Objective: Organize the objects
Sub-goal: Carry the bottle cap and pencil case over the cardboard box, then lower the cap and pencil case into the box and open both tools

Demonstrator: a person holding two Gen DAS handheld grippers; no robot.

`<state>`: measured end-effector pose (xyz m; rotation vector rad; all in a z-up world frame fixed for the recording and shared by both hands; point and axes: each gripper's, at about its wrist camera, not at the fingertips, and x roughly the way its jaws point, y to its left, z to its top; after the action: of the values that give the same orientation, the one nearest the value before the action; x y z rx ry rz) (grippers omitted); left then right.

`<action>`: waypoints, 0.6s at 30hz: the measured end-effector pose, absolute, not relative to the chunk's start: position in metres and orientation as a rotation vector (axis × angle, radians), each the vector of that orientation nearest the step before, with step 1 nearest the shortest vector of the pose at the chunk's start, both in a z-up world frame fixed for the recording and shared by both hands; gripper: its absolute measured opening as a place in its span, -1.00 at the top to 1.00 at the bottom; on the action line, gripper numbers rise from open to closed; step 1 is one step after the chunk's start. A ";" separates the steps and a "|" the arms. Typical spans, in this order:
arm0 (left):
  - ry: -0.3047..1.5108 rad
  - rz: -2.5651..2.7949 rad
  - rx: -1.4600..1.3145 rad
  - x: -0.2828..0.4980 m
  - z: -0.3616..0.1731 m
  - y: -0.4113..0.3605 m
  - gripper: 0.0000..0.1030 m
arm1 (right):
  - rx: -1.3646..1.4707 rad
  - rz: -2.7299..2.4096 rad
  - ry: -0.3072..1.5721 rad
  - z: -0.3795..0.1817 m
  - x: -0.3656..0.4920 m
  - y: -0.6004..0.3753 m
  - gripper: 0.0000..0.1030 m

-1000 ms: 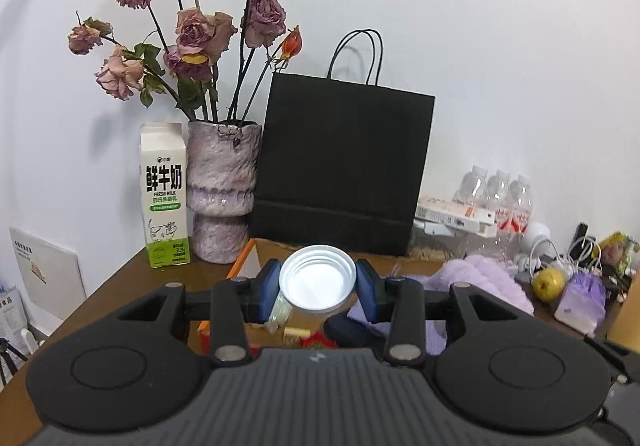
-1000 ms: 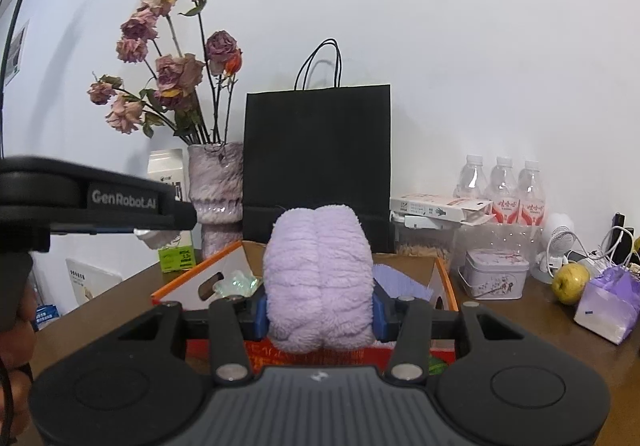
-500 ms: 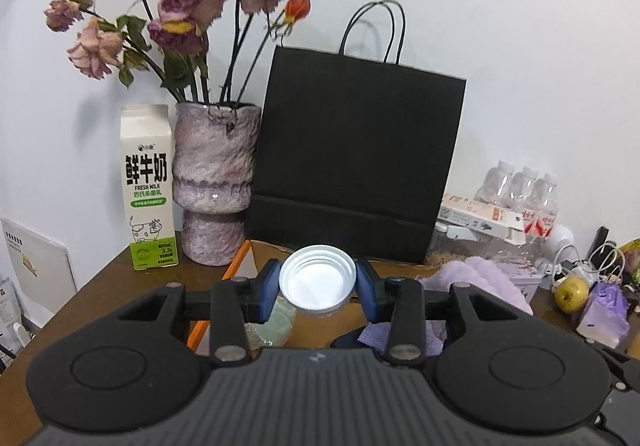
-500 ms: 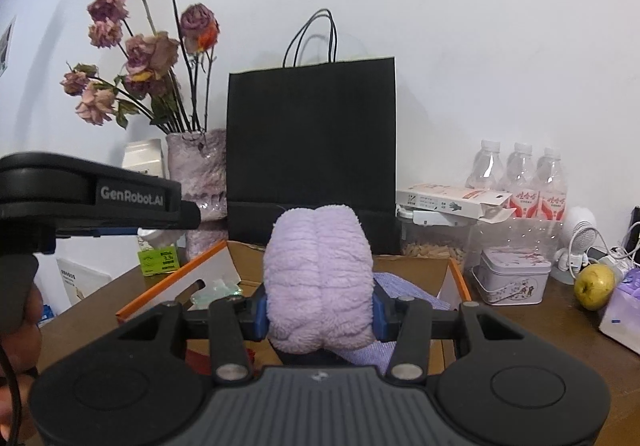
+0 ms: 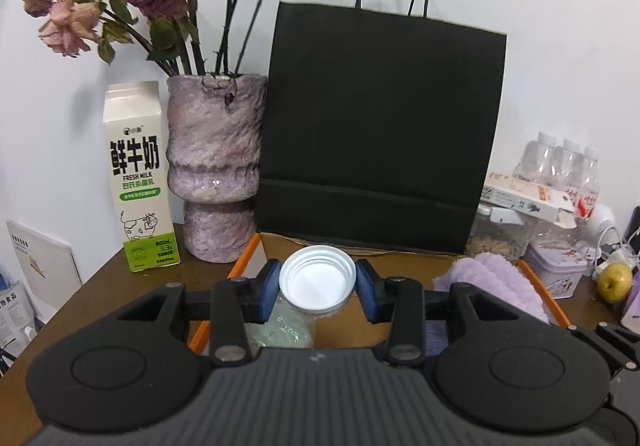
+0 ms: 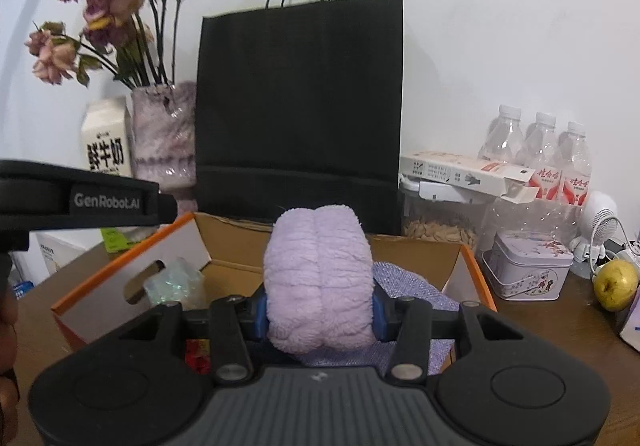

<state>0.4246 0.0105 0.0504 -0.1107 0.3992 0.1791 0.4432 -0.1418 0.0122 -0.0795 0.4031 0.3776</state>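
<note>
While both hover above the open cardboard box (image 6: 404, 250) near the tabletop's (image 5: 100, 286) back edge, the left gripper (image 5: 317, 286) clamps a clear jar with a white lid (image 5: 317, 283), and the right gripper (image 6: 318, 310) squeezes a rolled lilac towel (image 6: 318, 278).

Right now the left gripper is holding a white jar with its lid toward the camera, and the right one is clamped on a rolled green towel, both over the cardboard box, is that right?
Not quite: the towel is pale purple, not green, as the right wrist view shows. The rest holds: the left gripper holds the white-lidded jar and the right gripper is clamped on the towel, both over the cardboard box.
</note>
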 end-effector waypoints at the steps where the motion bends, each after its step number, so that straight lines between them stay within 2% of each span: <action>1: 0.407 0.179 -0.107 0.429 0.048 0.010 0.20 | -0.080 0.378 0.410 0.011 0.447 -0.141 0.12; 4: 0.426 0.186 -0.099 0.439 0.042 0.010 0.20 | -0.092 0.369 0.430 0.008 0.455 -0.139 0.08; 5: 0.425 0.191 -0.093 0.441 0.040 0.010 0.08 | -0.094 0.365 0.445 0.007 0.459 -0.139 0.06; 6: 0.428 0.193 -0.086 0.443 0.039 0.010 -0.33 | -0.094 0.359 0.457 0.006 0.461 -0.139 0.01; 8: 0.428 0.200 -0.075 0.446 0.037 0.009 -1.00 | -0.091 0.347 0.483 0.003 0.466 -0.140 -0.41; 9: 0.412 0.207 -0.068 0.445 0.037 0.008 -1.00 | -0.089 0.337 0.488 0.002 0.468 -0.141 -0.82; 10: 0.411 0.214 -0.064 0.445 0.037 0.007 -1.00 | -0.085 0.328 0.482 0.001 0.468 -0.142 -0.98; 18: 0.423 0.214 -0.082 0.447 0.037 0.010 -1.00 | -0.064 0.319 0.486 0.002 0.469 -0.147 -1.00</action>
<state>0.4465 0.0097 0.0368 -0.0817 0.4234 0.2143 0.4693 -0.1469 0.0018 -0.0643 0.4856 0.3189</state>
